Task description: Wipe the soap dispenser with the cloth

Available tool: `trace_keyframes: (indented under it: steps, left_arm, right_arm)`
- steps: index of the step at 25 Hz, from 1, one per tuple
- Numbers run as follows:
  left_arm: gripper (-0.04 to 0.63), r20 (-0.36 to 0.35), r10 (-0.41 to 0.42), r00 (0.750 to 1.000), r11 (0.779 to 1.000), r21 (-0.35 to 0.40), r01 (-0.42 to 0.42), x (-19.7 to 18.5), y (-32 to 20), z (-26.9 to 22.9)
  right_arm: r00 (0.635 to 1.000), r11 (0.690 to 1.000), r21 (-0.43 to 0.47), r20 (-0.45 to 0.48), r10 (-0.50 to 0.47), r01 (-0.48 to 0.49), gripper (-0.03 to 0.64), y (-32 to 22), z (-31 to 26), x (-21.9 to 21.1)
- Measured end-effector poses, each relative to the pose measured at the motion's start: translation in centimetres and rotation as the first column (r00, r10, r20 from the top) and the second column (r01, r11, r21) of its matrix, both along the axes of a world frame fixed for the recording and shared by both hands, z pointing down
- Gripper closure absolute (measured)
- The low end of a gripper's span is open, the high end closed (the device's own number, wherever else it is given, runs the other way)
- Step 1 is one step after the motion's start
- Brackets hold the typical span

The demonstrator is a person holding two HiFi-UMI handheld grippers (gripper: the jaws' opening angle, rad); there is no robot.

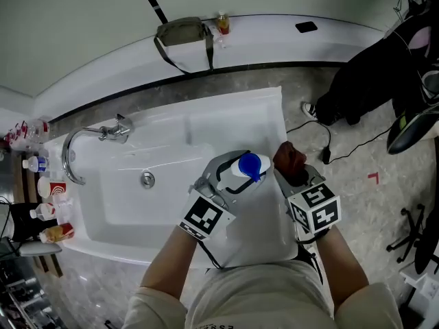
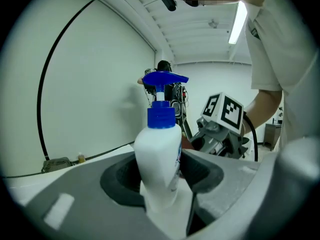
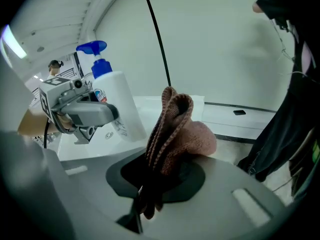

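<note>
The left gripper [image 1: 232, 177] has its jaws clamped round the white body of the soap dispenser [image 1: 241, 168], holding it upright above the right end of the sink [image 1: 123, 208]. Just beside it, the right gripper [image 1: 293, 175] pinches the bunched reddish cloth [image 1: 288, 157]. Both things are in hand, but I see no contact, so the wiping itself looks still to do.

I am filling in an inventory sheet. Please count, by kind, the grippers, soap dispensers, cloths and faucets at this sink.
grippers: 2, the left gripper and the right gripper
soap dispenser: 1
cloth: 1
faucet: 1
total: 5
</note>
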State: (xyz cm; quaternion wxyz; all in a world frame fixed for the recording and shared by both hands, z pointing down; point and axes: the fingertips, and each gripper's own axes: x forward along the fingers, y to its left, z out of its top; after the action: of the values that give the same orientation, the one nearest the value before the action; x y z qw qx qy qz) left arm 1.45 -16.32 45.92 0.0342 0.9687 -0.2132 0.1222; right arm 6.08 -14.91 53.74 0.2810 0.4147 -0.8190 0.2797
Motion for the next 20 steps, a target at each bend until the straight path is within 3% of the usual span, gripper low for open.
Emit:
trace_keyframes:
  steps: [5,12,20]
  left_arm:
    - [0.374,-0.083,-0.037,0.996,0.999,-0.042,0.033,0.5,-0.1,-5.8]
    - [0.374,-0.152,-0.091,0.984,0.996,-0.030,0.087,0.8,-0.2,-11.3]
    - [0.374,-0.109,-0.117,0.987,0.993,0.020,0.120,1.1,0.6,-12.2]
  right_arm:
    - [0.995,0.997,0.022,0.069,-0.072,0.071,0.538,-0.1,-2.4,-2.5]
    - [0.954,0.972,0.142,0.208,-0.217,0.190,0.538,0.7,-7.7,-7.3]
    - [0.904,0.945,0.155,0.281,-0.322,0.289,0.537,3.7,-9.0,-9.1]
